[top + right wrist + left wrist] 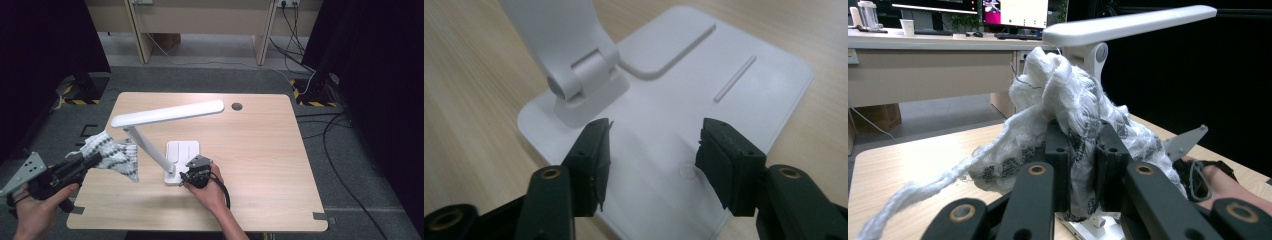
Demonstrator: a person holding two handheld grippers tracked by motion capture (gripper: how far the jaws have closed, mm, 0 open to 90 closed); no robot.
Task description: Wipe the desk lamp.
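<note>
We see a white desk lamp (170,134) standing near the middle of the worktop (260,150), its long head running roughly parallel to the far edge. The left tool (1083,150), off the near left corner, is clamped on a white patterned cloth (112,155) just beside the lamp's slanted arm, on its left. The right tool (651,150), jaws wide apart and holding nothing, hovers over the near end of the lamp base (684,100).

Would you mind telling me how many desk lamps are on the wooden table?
1. The white desk lamp stands near the middle of the wooden table, its base by the right gripper and its head reaching above the cloth in the left gripper.
</note>
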